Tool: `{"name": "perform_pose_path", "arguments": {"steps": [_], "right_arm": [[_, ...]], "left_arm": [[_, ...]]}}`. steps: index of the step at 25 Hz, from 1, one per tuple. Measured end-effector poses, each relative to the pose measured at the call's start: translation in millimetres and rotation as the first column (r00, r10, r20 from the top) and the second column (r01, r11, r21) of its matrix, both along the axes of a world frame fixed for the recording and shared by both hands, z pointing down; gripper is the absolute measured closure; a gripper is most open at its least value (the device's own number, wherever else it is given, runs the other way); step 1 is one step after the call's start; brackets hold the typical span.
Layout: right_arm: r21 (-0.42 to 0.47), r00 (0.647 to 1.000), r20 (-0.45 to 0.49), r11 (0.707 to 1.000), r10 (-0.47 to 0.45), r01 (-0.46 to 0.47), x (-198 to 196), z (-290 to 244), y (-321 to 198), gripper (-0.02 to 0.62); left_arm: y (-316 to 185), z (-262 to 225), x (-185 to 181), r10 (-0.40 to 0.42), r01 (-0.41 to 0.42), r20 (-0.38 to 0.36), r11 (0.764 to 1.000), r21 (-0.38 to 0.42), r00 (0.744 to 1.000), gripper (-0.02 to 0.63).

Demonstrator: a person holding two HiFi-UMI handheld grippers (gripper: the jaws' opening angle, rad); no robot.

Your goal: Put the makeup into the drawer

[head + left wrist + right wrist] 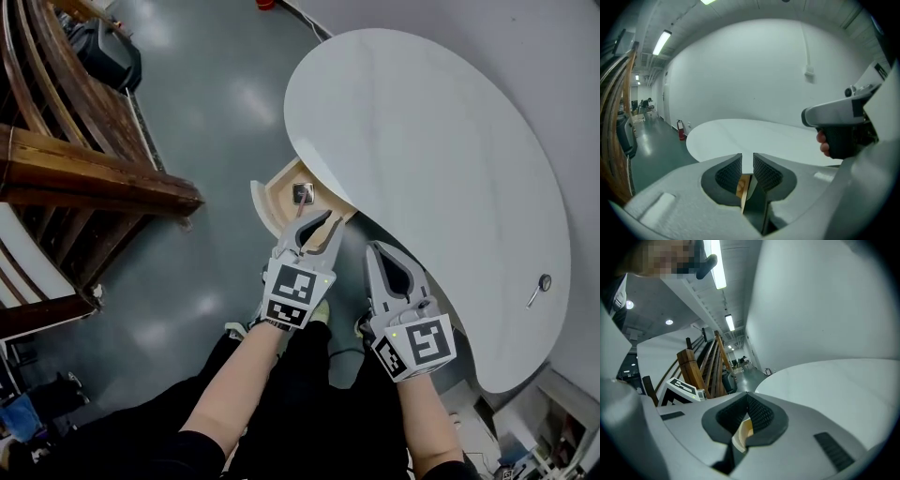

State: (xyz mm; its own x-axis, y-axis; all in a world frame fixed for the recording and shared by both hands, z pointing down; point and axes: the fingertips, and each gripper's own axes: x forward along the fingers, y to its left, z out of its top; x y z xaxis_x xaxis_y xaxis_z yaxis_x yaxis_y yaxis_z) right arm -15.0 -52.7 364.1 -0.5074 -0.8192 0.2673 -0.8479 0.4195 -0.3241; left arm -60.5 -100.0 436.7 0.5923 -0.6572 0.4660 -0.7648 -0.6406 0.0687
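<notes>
A small wooden drawer (274, 195) stands pulled out from under the near-left edge of the white oval table (431, 159). Inside it lies a small dark square makeup item (303, 194). My left gripper (317, 221) hovers just above and in front of the drawer; its jaws stand a narrow gap apart with nothing between them (747, 157). My right gripper (373, 247) hangs beside it to the right, over the table's edge, with its jaws meeting at the tips (747, 397) and nothing held. A sliver of the drawer's wood shows below both pairs of jaws.
A thin metal tool (538, 287) lies on the table near its right edge. A dark wooden stair railing (94, 173) runs along the left over the grey floor (206, 103). The person's legs fill the bottom of the head view.
</notes>
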Motion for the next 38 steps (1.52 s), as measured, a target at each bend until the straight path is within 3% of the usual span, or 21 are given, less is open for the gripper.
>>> {"name": "perform_pose_path", "arguments": {"steps": [11,22,28,38], "right_arm": [[0.082,0.991,-0.053,0.990,0.119,-0.114,40.4,-77.3,30.9,0.580],[0.156,0.959,-0.070,0.952,0.276,-0.263,85.8,-135.0,66.3,0.580],[0.199,0.945,-0.084,0.935,0.315,-0.294,93.8,-163.9,79.7,0.580],[0.272,0.900,-0.102,0.882,0.423,-0.384,133.1,-227.9,101.6,0.581]], "left_arm": [[30.7,-104.4,44.3,0.122,-0.115,-0.071,0.990,0.087,0.990,0.580],[72.8,-174.0,99.4,0.275,-0.255,-0.154,0.957,0.136,0.949,0.594],[88.2,-216.5,114.8,0.333,-0.303,-0.220,0.939,0.161,0.917,0.594],[126.1,-305.2,144.2,0.459,-0.398,-0.329,0.886,0.238,0.825,0.595]]}}
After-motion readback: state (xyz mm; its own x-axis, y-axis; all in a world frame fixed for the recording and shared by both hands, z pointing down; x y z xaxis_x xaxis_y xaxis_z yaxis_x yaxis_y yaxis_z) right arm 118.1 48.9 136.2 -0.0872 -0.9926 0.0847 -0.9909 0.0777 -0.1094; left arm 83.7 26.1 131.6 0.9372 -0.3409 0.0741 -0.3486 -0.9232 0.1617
